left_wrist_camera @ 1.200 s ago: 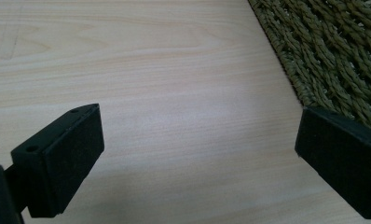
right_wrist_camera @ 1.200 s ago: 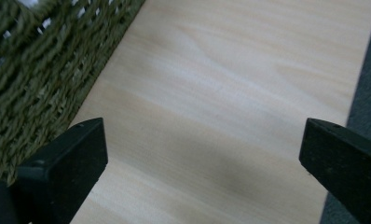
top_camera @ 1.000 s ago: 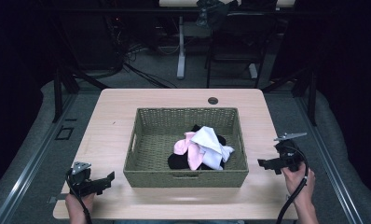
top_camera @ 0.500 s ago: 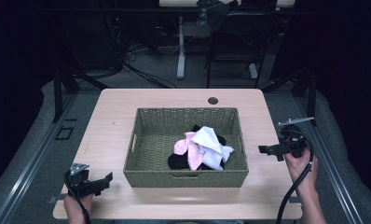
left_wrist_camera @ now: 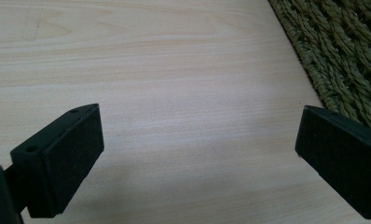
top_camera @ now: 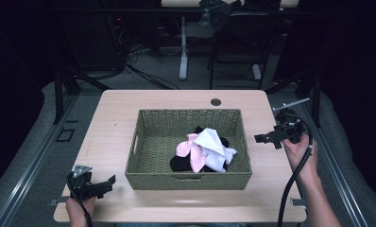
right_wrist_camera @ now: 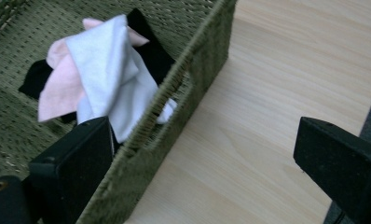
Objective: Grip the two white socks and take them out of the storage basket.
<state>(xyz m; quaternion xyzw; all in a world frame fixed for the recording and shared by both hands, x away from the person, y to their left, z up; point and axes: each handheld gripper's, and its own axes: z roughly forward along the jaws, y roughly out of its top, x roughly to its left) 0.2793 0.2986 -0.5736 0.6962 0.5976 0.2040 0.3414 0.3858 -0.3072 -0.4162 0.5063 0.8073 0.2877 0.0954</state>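
A green woven basket (top_camera: 143,161) sits in the middle of the wooden table (top_camera: 115,123). Inside it lies a heap of cloths: white cloth (top_camera: 212,144), pink cloth (top_camera: 188,149) and black cloth (top_camera: 179,164). My left gripper (top_camera: 111,182) rests open on the table near the front left corner, beside the basket's left front corner (left_wrist_camera: 342,60). My right gripper (top_camera: 261,139) is held open above the table just right of the basket's right wall (right_wrist_camera: 174,107), pointing toward it. The white cloth (right_wrist_camera: 113,79), pink cloth (right_wrist_camera: 58,93) and black cloth (right_wrist_camera: 148,46) lie just beyond that wall.
A round cable hole (top_camera: 216,102) lies in the table near its far edge. Behind the table stand desk legs (top_camera: 183,52) and a chair (top_camera: 233,38) on a dark floor. Bare wood (right_wrist_camera: 277,74) lies to the right of the basket.
My right gripper has risen and moved away from the person along the basket's right side. The left gripper has stayed in place.
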